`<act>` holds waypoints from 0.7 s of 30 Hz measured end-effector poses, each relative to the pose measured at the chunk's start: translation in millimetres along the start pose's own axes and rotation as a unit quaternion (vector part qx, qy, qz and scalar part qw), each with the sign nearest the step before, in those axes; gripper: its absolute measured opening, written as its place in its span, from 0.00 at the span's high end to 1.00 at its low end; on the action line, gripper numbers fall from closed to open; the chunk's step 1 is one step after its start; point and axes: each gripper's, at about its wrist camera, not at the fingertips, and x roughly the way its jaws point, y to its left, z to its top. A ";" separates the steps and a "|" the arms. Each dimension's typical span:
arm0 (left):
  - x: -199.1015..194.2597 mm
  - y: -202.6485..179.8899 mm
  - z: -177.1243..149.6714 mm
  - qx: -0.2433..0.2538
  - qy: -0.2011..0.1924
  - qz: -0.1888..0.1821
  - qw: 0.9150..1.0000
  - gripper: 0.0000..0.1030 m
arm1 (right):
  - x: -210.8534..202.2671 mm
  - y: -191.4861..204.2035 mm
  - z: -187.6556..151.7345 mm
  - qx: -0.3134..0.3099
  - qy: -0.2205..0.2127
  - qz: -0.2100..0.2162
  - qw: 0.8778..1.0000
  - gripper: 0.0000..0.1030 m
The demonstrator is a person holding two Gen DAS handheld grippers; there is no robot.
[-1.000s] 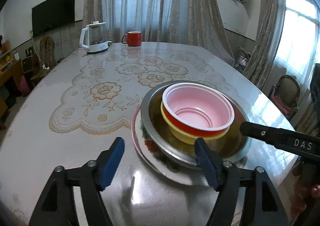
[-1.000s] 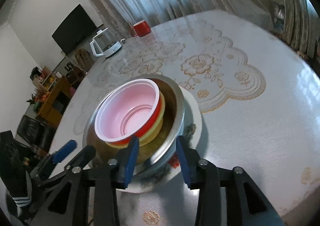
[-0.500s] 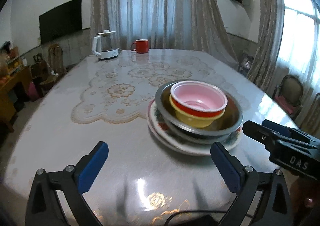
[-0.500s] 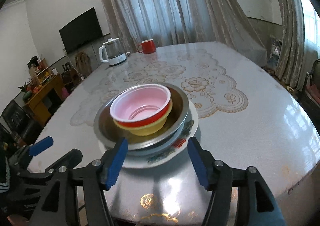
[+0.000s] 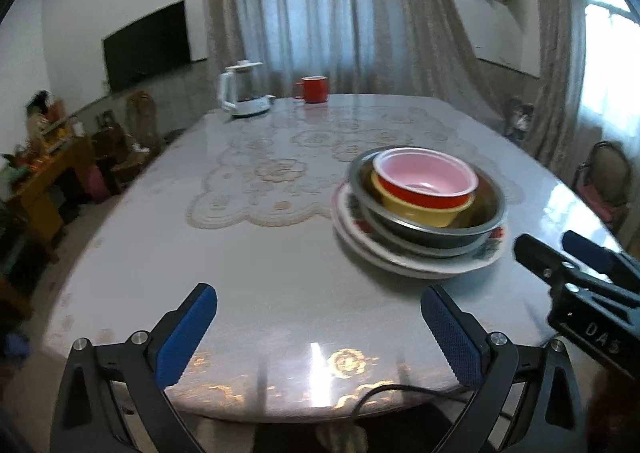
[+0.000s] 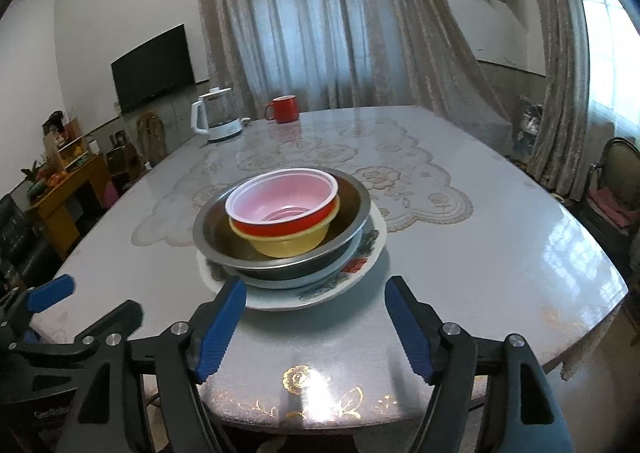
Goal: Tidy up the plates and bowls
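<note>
A stack stands on the table: a flowered white plate, a steel bowl on it, a yellow bowl inside that, and a red bowl with a pink inside on top. My left gripper is open and empty, near the table's front edge, left of the stack. My right gripper is open and empty, just in front of the plate; it also shows in the left wrist view.
A white kettle and a red mug stand at the far edge of the glossy table. A chair stands to the right, a wooden shelf to the left.
Both grippers have pulled back from the stack toward the table's front edge and risen. The right gripper's jaws have widened. The stack has not moved.
</note>
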 end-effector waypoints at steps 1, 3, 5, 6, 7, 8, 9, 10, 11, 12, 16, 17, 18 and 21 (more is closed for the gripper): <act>-1.8 0.5 -1.4 0.002 -0.004 0.010 1.000 0.00 | 0.8 -0.4 -0.9 0.001 0.002 0.000 1.000 0.29; -6.3 2.2 -3.6 0.001 -0.013 0.018 1.000 0.00 | 1.5 -0.8 -2.9 0.007 0.005 -0.001 1.000 0.29; -9.2 4.6 -4.9 -0.003 -0.019 0.023 1.000 0.00 | -0.6 0.5 -6.7 0.010 0.003 0.001 1.000 0.29; -9.9 6.2 -4.7 -0.005 -0.023 0.027 0.999 0.00 | -1.8 1.1 -7.4 0.010 0.002 0.000 1.000 0.29; -10.9 7.4 -4.6 -0.008 -0.026 0.029 0.999 0.00 | -3.5 1.9 -8.3 0.010 -0.001 0.000 1.000 0.29; -12.7 8.6 -5.0 -0.011 -0.029 0.029 0.999 0.00 | -5.7 2.8 -9.5 0.010 -0.005 0.000 1.000 0.29; -14.7 10.5 -5.7 -0.016 -0.033 0.025 0.999 0.00 | -7.8 2.8 -10.5 0.009 -0.009 -0.002 1.000 0.29; -16.9 12.6 -5.8 -0.023 -0.038 0.018 0.999 0.00 | -9.9 3.2 -11.5 0.009 -0.014 -0.004 1.000 0.29; -19.3 14.9 -5.9 -0.029 -0.043 0.010 0.999 0.00 | -11.5 3.1 -11.9 0.010 -0.017 -0.006 1.000 0.29; -21.5 17.2 -5.7 -0.036 -0.048 0.002 0.998 0.00 | -13.6 3.4 -12.5 0.010 -0.022 -0.007 1.000 0.29; -25.0 23.2 -5.1 -0.054 -0.054 -0.005 0.997 0.00 | -15.9 5.9 -11.9 0.002 -0.030 -0.009 0.999 0.28; -24.0 23.6 -5.0 -0.056 -0.051 -0.004 0.997 0.00 | -15.6 7.5 -12.1 -0.001 -0.029 -0.008 1.000 0.28; -23.4 23.2 -5.7 -0.058 -0.049 -0.002 0.997 0.00 | -14.1 9.4 -12.7 -0.005 -0.026 -0.006 1.000 0.28; -21.4 24.5 -6.7 -0.063 -0.042 -0.002 0.997 0.00 | -11.9 13.9 -14.4 -0.013 -0.021 -0.001 1.000 0.28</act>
